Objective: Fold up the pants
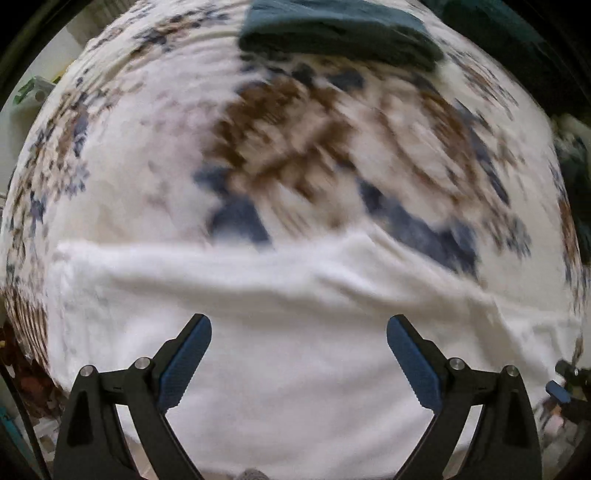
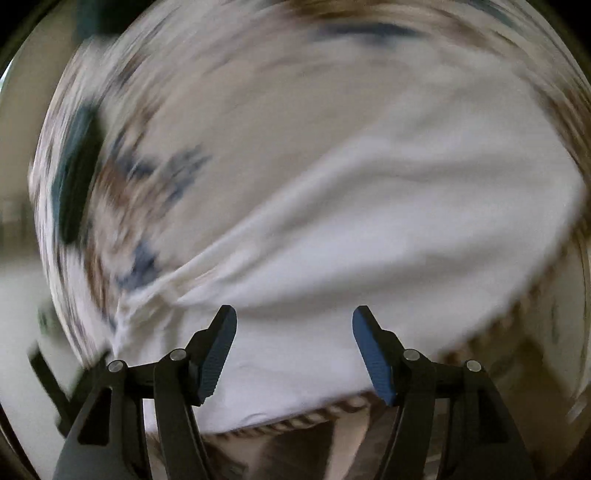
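While hovering over white pants (image 1: 295, 332): both grippers spread wide, gripping nothing.
Left gripper (image 1: 299, 325), right gripper (image 2: 294, 317); folded teal garment (image 1: 340, 33) beyond on patterned bedspread (image 1: 147, 147).

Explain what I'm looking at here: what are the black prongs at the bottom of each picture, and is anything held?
No robot: a person carries a hand-held gripper in each hand, each with a camera looking along its fingers. One picture shows the left gripper, the other the right gripper. Both stand open and hold nothing. Below them lie white pants on a flowered bedspread. A dark green folded garment lies farther off. The blur is motion.
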`<action>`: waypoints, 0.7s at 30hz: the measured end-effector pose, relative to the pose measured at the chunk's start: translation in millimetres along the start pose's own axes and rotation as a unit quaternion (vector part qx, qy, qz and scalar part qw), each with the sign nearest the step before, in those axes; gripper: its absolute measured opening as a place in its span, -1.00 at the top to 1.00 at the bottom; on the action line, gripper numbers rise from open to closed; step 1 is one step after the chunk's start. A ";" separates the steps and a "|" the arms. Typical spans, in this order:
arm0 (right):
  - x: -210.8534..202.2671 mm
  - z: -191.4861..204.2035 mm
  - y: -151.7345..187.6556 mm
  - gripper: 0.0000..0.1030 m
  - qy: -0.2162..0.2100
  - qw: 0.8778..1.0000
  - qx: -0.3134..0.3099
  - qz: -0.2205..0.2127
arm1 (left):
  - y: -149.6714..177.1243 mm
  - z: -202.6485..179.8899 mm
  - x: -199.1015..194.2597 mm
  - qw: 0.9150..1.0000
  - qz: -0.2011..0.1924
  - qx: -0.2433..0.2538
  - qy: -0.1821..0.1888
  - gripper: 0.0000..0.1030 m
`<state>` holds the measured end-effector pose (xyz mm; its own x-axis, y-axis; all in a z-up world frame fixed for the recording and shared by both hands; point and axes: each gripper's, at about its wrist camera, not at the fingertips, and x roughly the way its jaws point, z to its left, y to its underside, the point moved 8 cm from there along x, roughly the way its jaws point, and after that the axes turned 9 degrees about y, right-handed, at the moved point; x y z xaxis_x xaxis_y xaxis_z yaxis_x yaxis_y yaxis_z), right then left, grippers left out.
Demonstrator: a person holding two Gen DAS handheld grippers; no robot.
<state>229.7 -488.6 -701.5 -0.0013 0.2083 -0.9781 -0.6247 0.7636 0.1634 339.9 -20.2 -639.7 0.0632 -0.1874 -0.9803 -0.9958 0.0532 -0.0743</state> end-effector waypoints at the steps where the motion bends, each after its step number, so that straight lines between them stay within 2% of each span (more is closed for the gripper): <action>1: -1.3 -21.9 -0.3 -0.32 -0.002 1.000 0.027 -0.009 | 10.9 -8.5 1.3 1.000 0.004 0.002 0.000 -0.91; 3: 3.6 -69.5 0.2 -0.32 -0.011 0.997 0.081 -0.013 | 29.6 -26.5 0.7 1.000 0.014 0.005 -0.003 -0.91; 6: 37.7 -88.7 23.0 -0.32 -0.060 0.991 0.117 0.025 | 68.1 -39.6 18.8 0.999 0.041 0.014 -0.019 -0.91; 10: 83.7 -62.7 56.1 -0.27 -0.123 0.982 0.113 0.084 | 100.2 -42.6 54.4 0.996 0.070 0.028 -0.057 -0.91; 12: 102.8 -43.4 66.5 0.12 -0.140 0.980 0.105 0.096 | 108.7 -39.5 65.4 0.994 0.079 0.032 -0.071 -0.91; 13: 108.9 -40.4 69.0 0.50 -0.130 0.982 0.097 0.092 | 112.5 -37.5 70.1 0.993 0.084 0.036 -0.078 -0.91; 15: 115.2 -41.3 73.4 0.65 -0.114 0.985 0.098 0.087 | 116.4 -35.2 73.2 0.992 0.084 0.043 -0.088 -0.91; 16: 113.8 -43.9 73.7 0.79 -0.117 0.984 0.105 0.083 | 117.4 -35.4 72.1 0.991 0.081 0.047 -0.091 -0.91; 21: 104.1 -42.1 78.5 0.82 -0.085 0.993 0.050 0.069 | 126.8 -42.5 68.6 0.989 0.083 0.063 -0.109 -0.91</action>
<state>147.6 -432.7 -796.0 0.0560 0.4094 -0.9106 -0.5470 0.7756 0.3150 215.1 -67.9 -708.6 -0.0737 0.0501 -0.9960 -0.9785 0.1894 0.0820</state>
